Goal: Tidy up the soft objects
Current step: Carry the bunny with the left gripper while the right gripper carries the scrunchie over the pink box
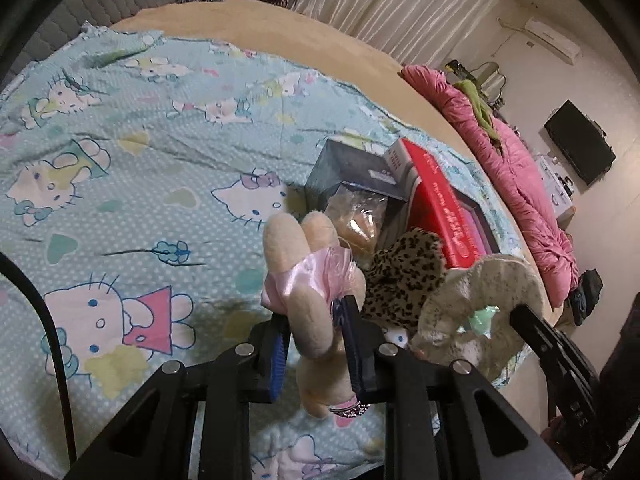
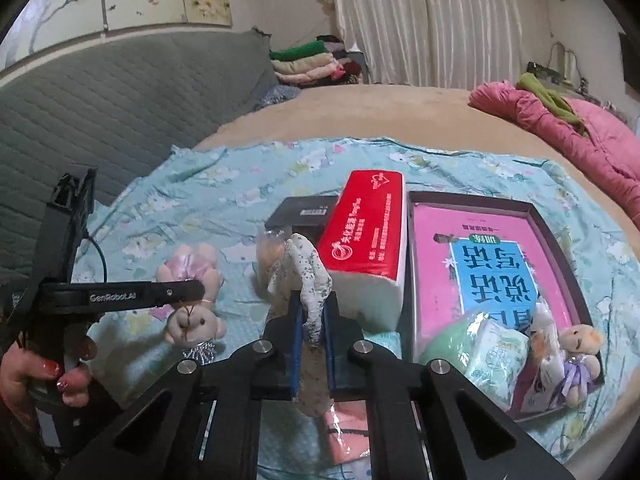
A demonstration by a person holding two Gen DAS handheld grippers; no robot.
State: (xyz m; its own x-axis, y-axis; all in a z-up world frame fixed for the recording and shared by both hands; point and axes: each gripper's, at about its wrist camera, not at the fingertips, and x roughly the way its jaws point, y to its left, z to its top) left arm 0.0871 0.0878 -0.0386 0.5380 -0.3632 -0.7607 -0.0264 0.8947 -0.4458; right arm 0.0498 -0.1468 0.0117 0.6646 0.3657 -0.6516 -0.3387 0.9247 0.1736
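My left gripper (image 1: pixel 316 340) is shut on a cream plush bear (image 1: pixel 308 280) in a pink satin dress, held above the cartoon-cat bedsheet (image 1: pixel 120 200). In the right wrist view the same bear (image 2: pixel 192 320) hangs head-down from the left gripper (image 2: pixel 192 290). My right gripper (image 2: pixel 312 320) is shut on a white speckled soft toy (image 2: pixel 308 272), which stands up between its blue pads. That speckled toy (image 1: pixel 472 300) also shows at the right of the left wrist view, beside a leopard-print soft item (image 1: pixel 400 280). A dark tray (image 2: pixel 560 232) holds a pink book, a small bear with a purple ribbon (image 2: pixel 576 360) and a tissue packet (image 2: pixel 492 356).
A red tissue pack (image 2: pixel 364 232) and a dark box (image 2: pixel 300 212) lie in the middle of the sheet, with a clear bag (image 2: pixel 268 256) beside them. A pink quilt (image 2: pixel 580 132) lies at the far right of the bed. A person's hand (image 2: pixel 60 376) grips the left handle.
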